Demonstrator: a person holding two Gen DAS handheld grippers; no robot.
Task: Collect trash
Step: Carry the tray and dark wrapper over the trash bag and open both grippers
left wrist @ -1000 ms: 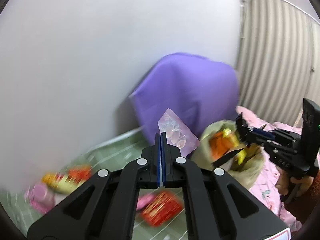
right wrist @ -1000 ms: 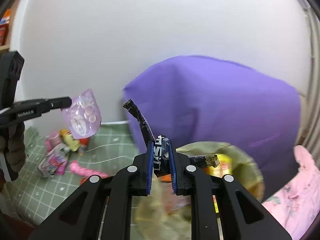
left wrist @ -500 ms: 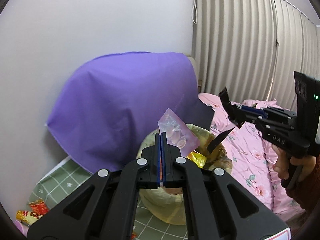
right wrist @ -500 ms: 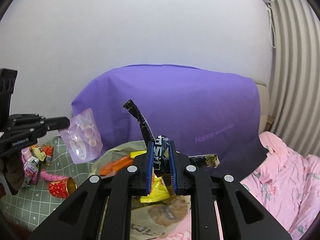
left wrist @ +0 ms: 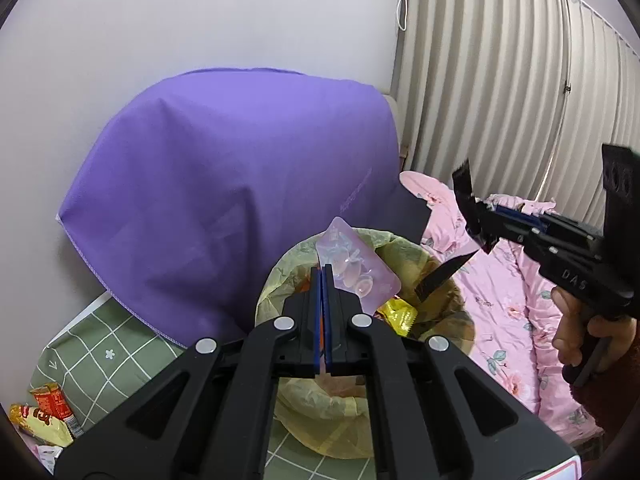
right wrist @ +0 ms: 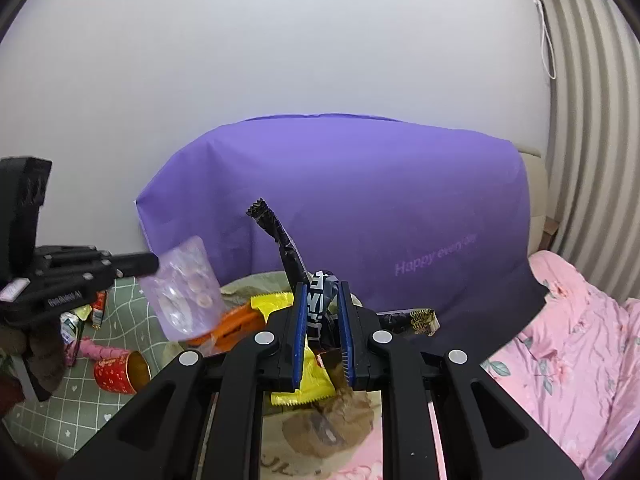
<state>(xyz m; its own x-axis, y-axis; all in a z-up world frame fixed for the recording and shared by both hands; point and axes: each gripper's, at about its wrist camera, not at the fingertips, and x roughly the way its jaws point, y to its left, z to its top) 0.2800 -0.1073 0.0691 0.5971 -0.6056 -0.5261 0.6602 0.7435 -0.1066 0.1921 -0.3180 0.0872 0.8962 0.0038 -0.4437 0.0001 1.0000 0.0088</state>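
Above one bin (left wrist: 362, 432), left claw (left wrist: 322, 276) grips one blister pack (left wrist: 356, 268), right claw (right wrist: 322, 300) one wrapper (right wrist: 286, 248).

1. On the purple cloth (right wrist: 360, 208) you can read "Happy every day" in pale letters, low on its right part (the last words are small and a little unclear). In the left wrist view the same print is too faint to read.
2. On the body of the right gripper (left wrist: 470, 220) you see the letters "DAS" in the left wrist view.
3. On the body of the left gripper (right wrist: 154, 266) there is a small white word; it is blurred, so you cannot read it for sure.
4. The black wrapper (right wrist: 316, 304) between the right gripper's fingers carries big white letters, but you cannot make a word from them.
5. The red packet (left wrist: 52, 402) on the green checked cover has print, too small to read.
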